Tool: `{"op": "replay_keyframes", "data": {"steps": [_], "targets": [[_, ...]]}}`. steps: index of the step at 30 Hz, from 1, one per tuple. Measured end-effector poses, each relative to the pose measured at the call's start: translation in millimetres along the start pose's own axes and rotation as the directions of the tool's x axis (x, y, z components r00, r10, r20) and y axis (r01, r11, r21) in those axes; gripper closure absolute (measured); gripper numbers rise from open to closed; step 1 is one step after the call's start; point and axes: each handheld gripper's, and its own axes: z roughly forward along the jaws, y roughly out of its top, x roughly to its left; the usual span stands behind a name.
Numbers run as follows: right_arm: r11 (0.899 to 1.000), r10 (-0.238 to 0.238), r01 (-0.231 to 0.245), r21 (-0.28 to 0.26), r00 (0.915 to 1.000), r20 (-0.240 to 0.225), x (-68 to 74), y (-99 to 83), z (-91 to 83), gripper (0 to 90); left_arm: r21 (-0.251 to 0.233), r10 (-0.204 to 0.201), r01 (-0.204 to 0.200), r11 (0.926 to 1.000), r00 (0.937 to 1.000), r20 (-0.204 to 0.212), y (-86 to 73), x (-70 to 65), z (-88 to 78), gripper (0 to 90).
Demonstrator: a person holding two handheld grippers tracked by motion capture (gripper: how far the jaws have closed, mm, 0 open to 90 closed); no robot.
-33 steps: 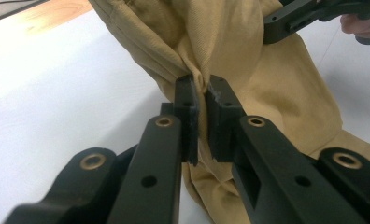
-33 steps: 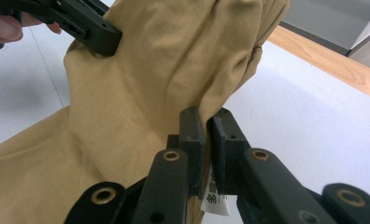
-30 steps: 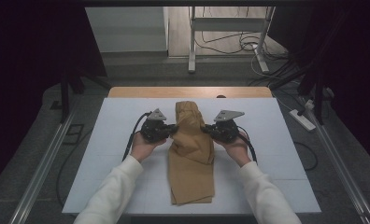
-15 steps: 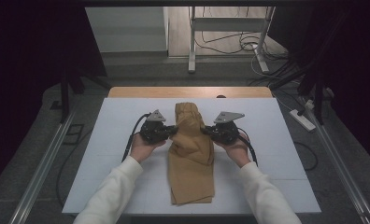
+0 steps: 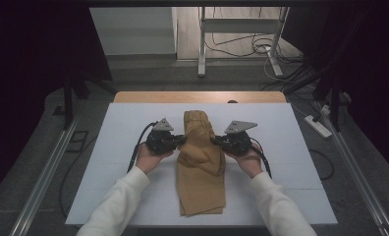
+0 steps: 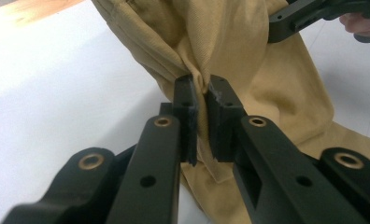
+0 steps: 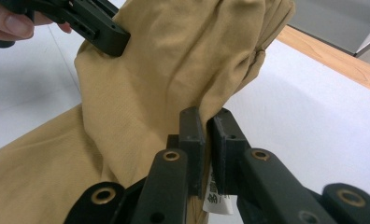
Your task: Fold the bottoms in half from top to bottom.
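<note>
Lying lengthwise on the middle of the white table top, the tan trousers are caught from both sides at their bunched, raised far part: the left gripper has its jaws pressed together on a gathered fold at the trousers' left edge, and the right gripper pinches the right edge, a small white label hanging just below its pads. Nothing else sits on the table top beside the trousers, and each gripper's black cable trails back beside its hand. Both white-sleeved forearms reach in from the near edge, the left hand and right hand holding the grippers level and pointed inward toward the trousers, facing each other across them.
</note>
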Motion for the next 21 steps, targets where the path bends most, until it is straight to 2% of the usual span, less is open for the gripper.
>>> {"op": "replay_keyframes", "data": {"steps": [15, 21], "targets": [[0.999, -0.049, 0.049, 0.009, 0.9987, 0.011, 10.0, -3.7, -4.3, 83.4, 0.007, 0.014, -0.014, 0.9999, 0.9999, -0.002, -5.1, -8.2, -3.6, 80.8], [0.998, -0.054, 0.054, 0.012, 0.9985, 0.005, 12.9, -3.8, -5.4, 83.3, 0.011, 0.014, -0.014, 0.9998, 0.9999, -0.002, -8.0, -9.9, -5.0, 80.7]]}}
